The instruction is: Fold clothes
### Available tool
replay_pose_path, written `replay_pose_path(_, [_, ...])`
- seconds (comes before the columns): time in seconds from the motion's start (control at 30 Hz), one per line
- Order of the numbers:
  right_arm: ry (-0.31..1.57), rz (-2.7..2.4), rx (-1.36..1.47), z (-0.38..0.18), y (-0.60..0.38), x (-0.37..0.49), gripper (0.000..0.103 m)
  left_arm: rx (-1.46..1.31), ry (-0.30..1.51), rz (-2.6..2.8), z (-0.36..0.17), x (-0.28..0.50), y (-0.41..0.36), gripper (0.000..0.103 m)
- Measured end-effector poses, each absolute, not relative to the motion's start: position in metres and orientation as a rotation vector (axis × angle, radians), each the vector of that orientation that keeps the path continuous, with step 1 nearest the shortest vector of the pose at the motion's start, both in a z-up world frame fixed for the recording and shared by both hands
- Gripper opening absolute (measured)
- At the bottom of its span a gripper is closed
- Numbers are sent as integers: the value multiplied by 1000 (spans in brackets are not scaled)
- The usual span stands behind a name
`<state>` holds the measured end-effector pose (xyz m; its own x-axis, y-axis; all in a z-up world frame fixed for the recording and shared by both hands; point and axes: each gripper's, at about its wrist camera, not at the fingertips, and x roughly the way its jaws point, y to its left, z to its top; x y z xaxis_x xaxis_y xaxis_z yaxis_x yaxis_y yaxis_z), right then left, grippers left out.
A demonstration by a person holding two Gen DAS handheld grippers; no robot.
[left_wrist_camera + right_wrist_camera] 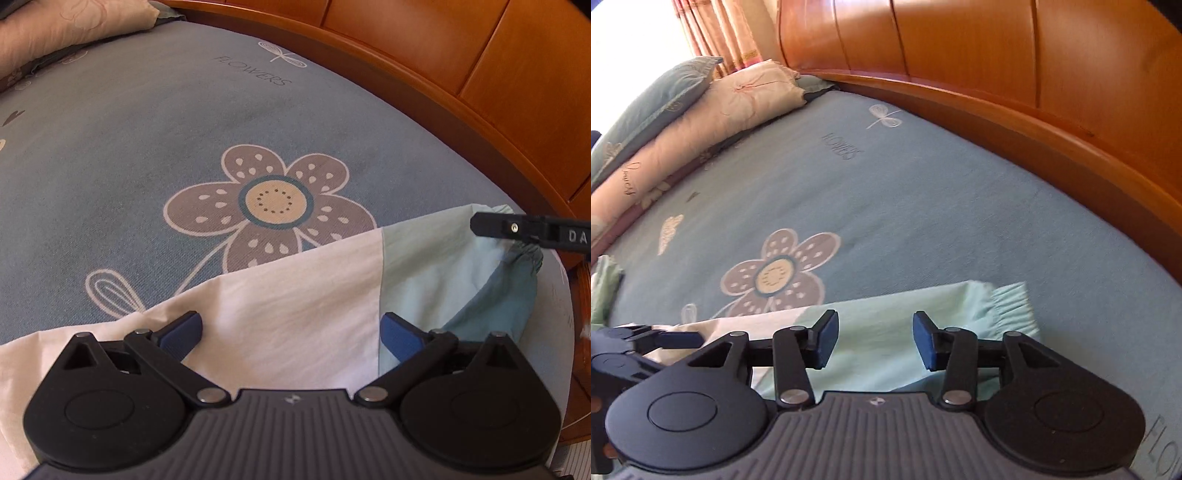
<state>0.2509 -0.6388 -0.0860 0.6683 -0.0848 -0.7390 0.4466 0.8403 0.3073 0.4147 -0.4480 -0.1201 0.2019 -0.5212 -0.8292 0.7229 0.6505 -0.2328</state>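
Blue cotton covers the bed, the largest thing in view, printed with a big brown flower; a wooden headboard curves along its far side and pillows are pushed to the far corner, leaving the flat middle free as a folding place. On the near part of the bed lies the garment, spread fairly flat: a white body panel joined to a pale green sleeve that ends in a gathered cuff pointing toward the headboard. Laid out like this, the sleeve is probably ready to be turned in over the body.

Over the white panel hovers the left tool, jaws wide apart with nothing between them, pads off the cloth as far as I can tell; it seems placed to pin or pick the body side. Above the green sleeve, just short of the cuff, sits the right tool, jaws part-way apart, with sleeve cloth below the gap but no pad visibly pinching it. I judge it is lining up for a pinch there, since lifting near the cuff lets the whole sleeve swing.
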Motion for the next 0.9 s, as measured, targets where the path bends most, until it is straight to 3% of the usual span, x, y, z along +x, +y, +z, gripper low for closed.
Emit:
replay_pose_path(0.23, [988, -282, 402, -110, -604, 232, 51, 272, 1053, -894, -102, 359, -416, 101])
replay_pose_path(0.47, [1009, -479, 406, -98, -636, 207, 51, 222, 1216, -1019, -126, 306, -425, 101])
replay_pose_path(0.53, [1001, -485, 370, -91, -631, 210, 56, 165, 1235, -1048, -122, 302, -430, 101])
replay_pose_path(0.77, [942, -448, 296, -66, -614, 234, 60, 56, 1082, -946, -85, 350, -397, 101])
replay_pose_path(0.9, [942, -425, 340, -72, -602, 249, 61, 17, 1086, -887, -101, 410, -383, 101])
